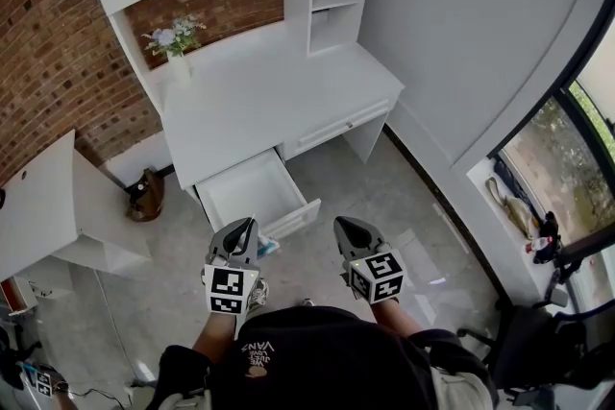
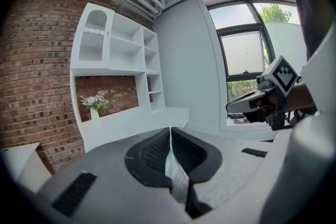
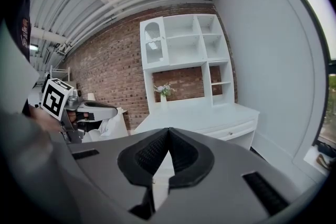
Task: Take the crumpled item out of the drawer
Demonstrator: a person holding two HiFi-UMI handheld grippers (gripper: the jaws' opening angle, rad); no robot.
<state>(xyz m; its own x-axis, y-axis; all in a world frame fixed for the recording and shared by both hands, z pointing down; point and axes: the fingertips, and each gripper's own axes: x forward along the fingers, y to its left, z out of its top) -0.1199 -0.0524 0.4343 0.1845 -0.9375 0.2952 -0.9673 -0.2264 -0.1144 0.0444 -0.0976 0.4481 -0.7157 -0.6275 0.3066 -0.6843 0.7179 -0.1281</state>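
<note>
Fingers point(image 2: 152, 153) of the left gripper point(image 2: 169, 131) are clenched on the crumpled item point(image 2: 177, 178). It is a thin white wrapper with fine print, pinched edge-on between the ribbed pads and hanging down below them. In the head view the crumpled item shows as a pale scrap just beside the left gripper's fingers, on their inner side. It is outside the open drawer point(image 1: 242, 190), whose front panel lies just ahead of the fingertips. The drawer's white floor shows nothing in it.

The right gripper point(image 3: 168, 131) has its jaws pressed together at the tips with nothing between them; only the white desk point(image 3: 195, 113) shows through the gap lower down. From above, the right gripper's fingertips point toward the floor in front of the desk, well apart from the left pair and level with them. Far beyond both sets of fingers, a vase of flowers point(image 1: 176, 41) stands at the back of the desktop, against the brick wall point(image 1: 48, 62).
</note>
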